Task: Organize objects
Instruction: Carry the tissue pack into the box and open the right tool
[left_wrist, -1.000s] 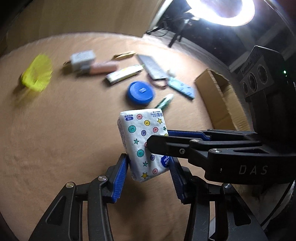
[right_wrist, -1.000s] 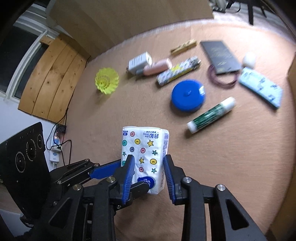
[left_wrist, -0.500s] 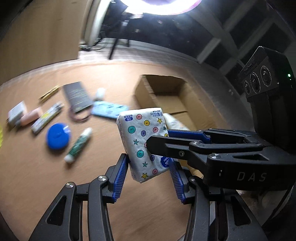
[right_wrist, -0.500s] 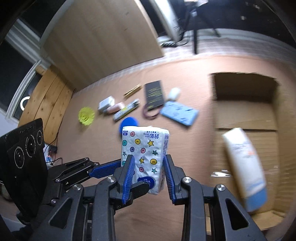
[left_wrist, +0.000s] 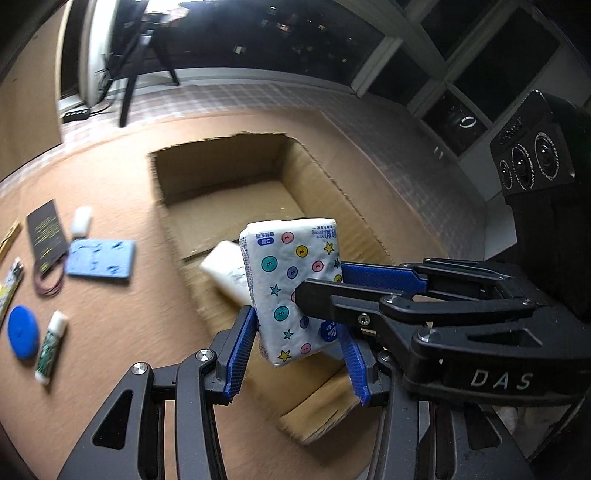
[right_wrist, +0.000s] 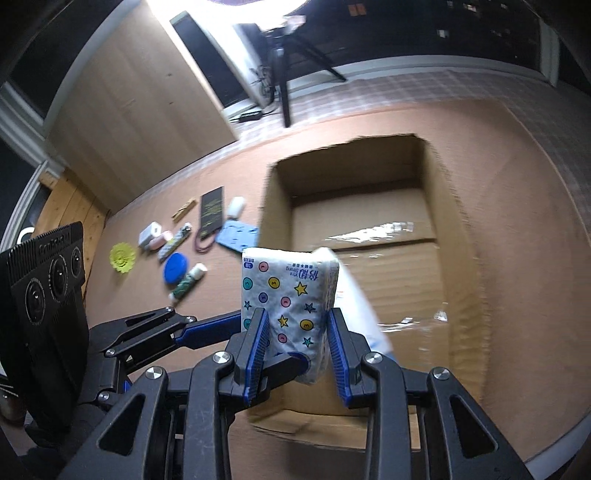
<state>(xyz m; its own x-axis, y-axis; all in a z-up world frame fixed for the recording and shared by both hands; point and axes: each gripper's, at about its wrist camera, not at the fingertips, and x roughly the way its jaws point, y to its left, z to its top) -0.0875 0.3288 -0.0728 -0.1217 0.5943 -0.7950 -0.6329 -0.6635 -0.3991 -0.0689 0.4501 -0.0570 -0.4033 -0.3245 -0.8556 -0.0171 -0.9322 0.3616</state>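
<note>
A white tissue pack (left_wrist: 291, 280) printed with coloured dots and stars hangs in the air, gripped from two sides. My left gripper (left_wrist: 295, 321) is shut on its lower end, blue pads against both edges. Crossing in from the right, my right gripper (left_wrist: 321, 280) is also shut on the tissue pack (right_wrist: 288, 291); in its own view the right gripper (right_wrist: 295, 314) squeezes the pack's narrow sides. The pack is above the near part of an open cardboard box (left_wrist: 221, 177), where a white tube (left_wrist: 225, 273) lies on the floor of the box (right_wrist: 351, 166).
Left of the box, loose items lie on the brown surface: a blue lid (left_wrist: 22, 336), a glue stick (left_wrist: 50, 347), a light blue pouch (left_wrist: 101, 256), a black card (left_wrist: 46, 230) and a yellow item (right_wrist: 122, 256). A tripod (right_wrist: 284, 81) stands behind.
Both grippers have carried the tissue pack rightwards, away from the scattered items and over the cardboard box. The grip on the pack looks unchanged.
</note>
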